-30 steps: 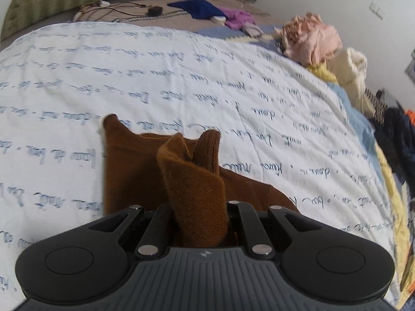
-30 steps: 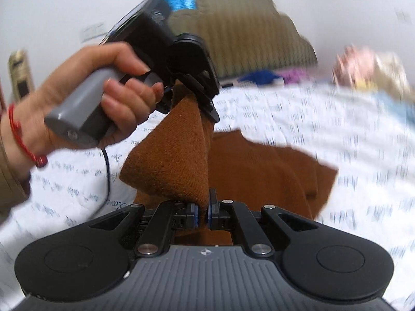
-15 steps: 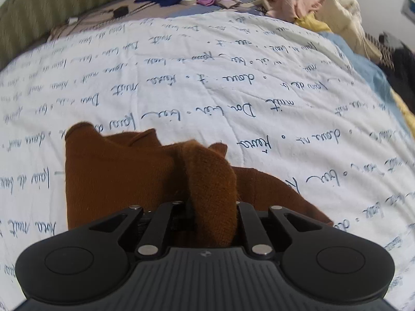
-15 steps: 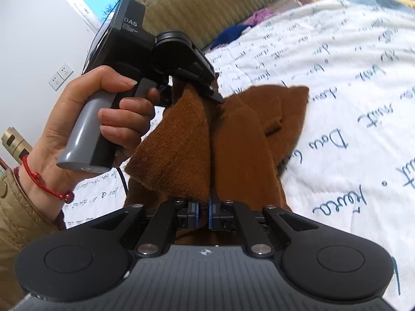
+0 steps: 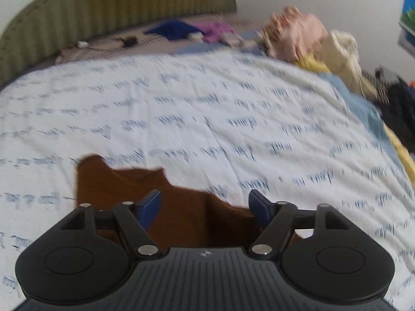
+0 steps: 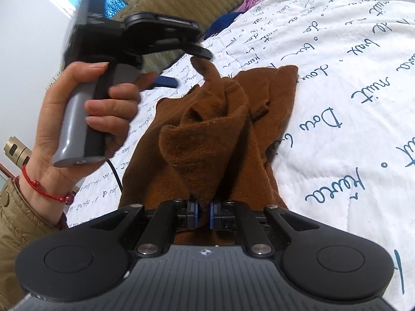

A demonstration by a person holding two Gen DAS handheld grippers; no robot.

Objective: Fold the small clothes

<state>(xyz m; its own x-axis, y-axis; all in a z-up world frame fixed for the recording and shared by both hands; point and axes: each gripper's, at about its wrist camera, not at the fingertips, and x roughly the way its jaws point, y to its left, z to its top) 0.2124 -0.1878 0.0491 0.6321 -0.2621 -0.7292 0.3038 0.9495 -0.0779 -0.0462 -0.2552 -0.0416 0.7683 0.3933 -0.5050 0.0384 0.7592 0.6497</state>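
Brown garment on the quilt, one gripper holding it

Left gripper point(image 5: 205, 208) gapes wide above the garment point(image 5: 181, 207); right gripper point(image 6: 203, 216) pinches a raised fold at the near end of the garment on the quilt point(image 6: 350, 77).

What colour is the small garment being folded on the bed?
Rusty brown, plain knit. The garment shows best in the right wrist view, pinched by the right tongs.

Left gripper point(image 5: 205, 207) fingers point(image 5: 150, 206) now spread, off the brown garment point(image 5: 124, 189) (formerly pinched).
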